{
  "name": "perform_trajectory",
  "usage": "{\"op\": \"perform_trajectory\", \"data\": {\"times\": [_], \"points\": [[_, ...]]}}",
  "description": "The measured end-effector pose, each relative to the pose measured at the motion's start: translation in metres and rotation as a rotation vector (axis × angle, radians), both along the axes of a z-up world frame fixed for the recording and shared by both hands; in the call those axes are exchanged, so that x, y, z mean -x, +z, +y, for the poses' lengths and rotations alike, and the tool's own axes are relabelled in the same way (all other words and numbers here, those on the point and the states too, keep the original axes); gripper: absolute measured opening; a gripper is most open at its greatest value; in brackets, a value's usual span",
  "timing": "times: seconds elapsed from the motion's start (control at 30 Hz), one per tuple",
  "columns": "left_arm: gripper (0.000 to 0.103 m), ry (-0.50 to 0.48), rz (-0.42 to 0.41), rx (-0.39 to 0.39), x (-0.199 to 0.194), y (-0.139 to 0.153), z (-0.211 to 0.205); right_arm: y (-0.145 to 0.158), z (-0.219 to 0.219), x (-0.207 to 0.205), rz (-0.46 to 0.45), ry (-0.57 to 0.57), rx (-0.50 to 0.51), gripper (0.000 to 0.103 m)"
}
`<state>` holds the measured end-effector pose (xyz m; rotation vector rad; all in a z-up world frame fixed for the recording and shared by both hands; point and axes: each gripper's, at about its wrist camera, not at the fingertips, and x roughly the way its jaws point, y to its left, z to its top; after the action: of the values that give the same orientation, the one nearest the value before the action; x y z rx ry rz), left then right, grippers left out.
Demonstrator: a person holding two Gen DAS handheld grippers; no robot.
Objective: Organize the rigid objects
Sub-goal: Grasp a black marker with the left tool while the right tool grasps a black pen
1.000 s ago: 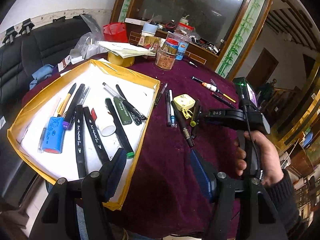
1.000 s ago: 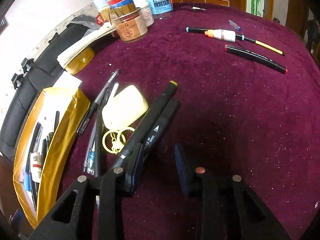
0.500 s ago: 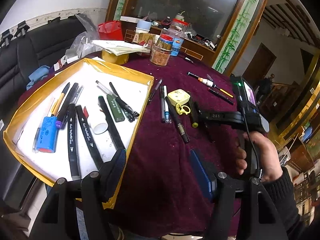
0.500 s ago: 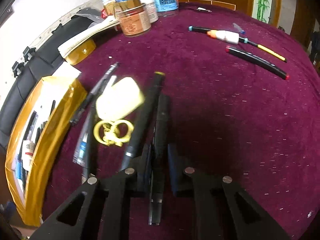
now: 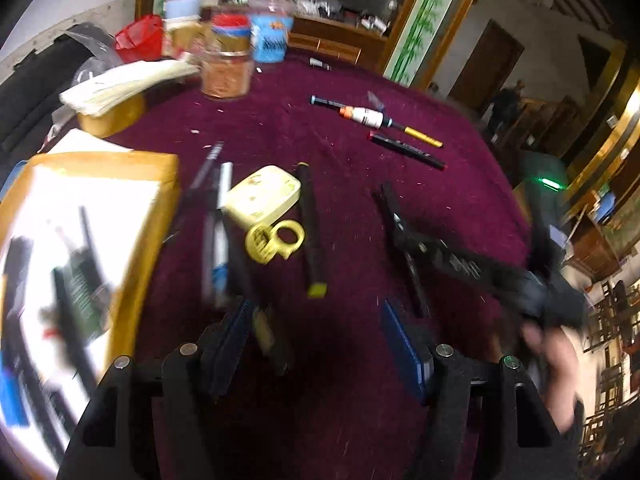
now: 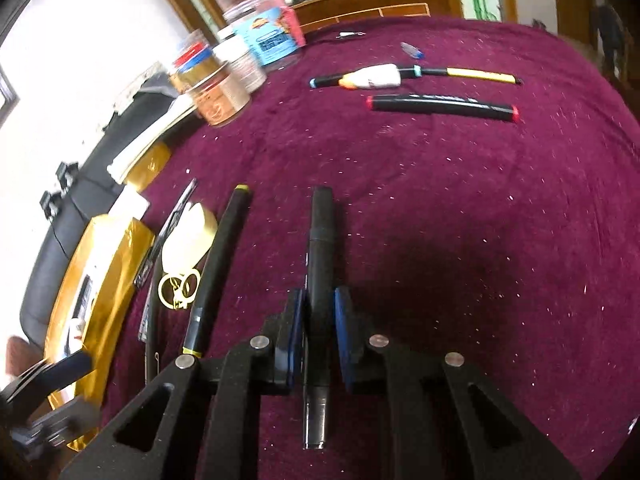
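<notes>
Right tool (image 6: 318, 334) clamps one black plastic marker (image 6: 319, 248) just above the maroon cloth bench (image 6: 460, 220). Left tool (image 5: 316, 344) hangs wide open. Two more markers, one yellow-tipped (image 6: 216, 268), one red-capped (image 6: 442, 107), lie loose.

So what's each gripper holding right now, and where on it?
Right gripper clamps the black marker near its rear end; left gripper holds nothing.

We find no legible text. Blue label on plastic jar (image 6: 276, 38) carries print, too blurred to read. White lettering along red-capped marker (image 6: 440, 105) too small. Raised letters on right gripper (image 5: 404, 248) body smeared by motion.
</notes>
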<state>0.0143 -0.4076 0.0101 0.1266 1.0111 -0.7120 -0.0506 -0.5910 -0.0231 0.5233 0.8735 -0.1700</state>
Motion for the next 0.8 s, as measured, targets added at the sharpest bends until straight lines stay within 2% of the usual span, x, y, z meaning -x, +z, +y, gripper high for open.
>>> {"op": "perform_trajectory", "data": {"times": [0.03, 0.1, 0.17, 0.2, 0.27, 0.53, 0.6, 0.63, 0.67, 0.73, 0.8], "points": [[0.067, -0.009, -0.001, -0.014, -0.004, -0.004, -0.011, 0.0, -0.001, 0.001, -0.002, -0.005, -0.006, 0.015], [0.052, -0.027, 0.02, -0.07, -0.013, -0.017, -0.035, 0.0, 0.0, -0.001, 0.004, -0.001, -0.01, 0.015], [0.023, -0.044, 0.07, -0.122, -0.02, -0.033, -0.052, 0.0, 0.001, -0.001, 0.002, -0.002, -0.012, 0.015], [0.017, -0.03, 0.099, -0.138, -0.024, -0.041, -0.055, 0.0, 0.001, -0.001, 0.002, 0.003, -0.014, 0.015], [0.012, -0.002, 0.088, -0.126, -0.025, -0.042, -0.049, 0.0, 0.001, 0.0, 0.0, 0.005, -0.019, 0.015], [0.013, -0.065, 0.153, -0.1, 0.024, -0.044, 0.018, -0.003, 0.002, -0.002, 0.011, 0.001, -0.021, 0.015], [0.028, -0.072, 0.14, -0.108, 0.034, -0.041, 0.022, -0.004, 0.004, -0.003, 0.014, 0.004, -0.017, 0.015], [0.048, -0.081, 0.124, -0.104, 0.035, -0.038, 0.02, -0.005, 0.006, -0.004, 0.017, 0.007, -0.015, 0.015], [0.055, -0.093, 0.091, -0.099, 0.037, -0.035, 0.017, -0.006, 0.006, -0.005, 0.018, 0.009, -0.015, 0.015], [0.055, -0.092, 0.012, -0.111, 0.039, -0.027, 0.007, -0.006, 0.007, -0.006, 0.015, 0.014, -0.007, 0.015], [0.054, -0.101, -0.016, -0.124, 0.035, -0.026, -0.009, -0.006, 0.007, -0.006, 0.014, 0.014, -0.008, 0.015]]}}
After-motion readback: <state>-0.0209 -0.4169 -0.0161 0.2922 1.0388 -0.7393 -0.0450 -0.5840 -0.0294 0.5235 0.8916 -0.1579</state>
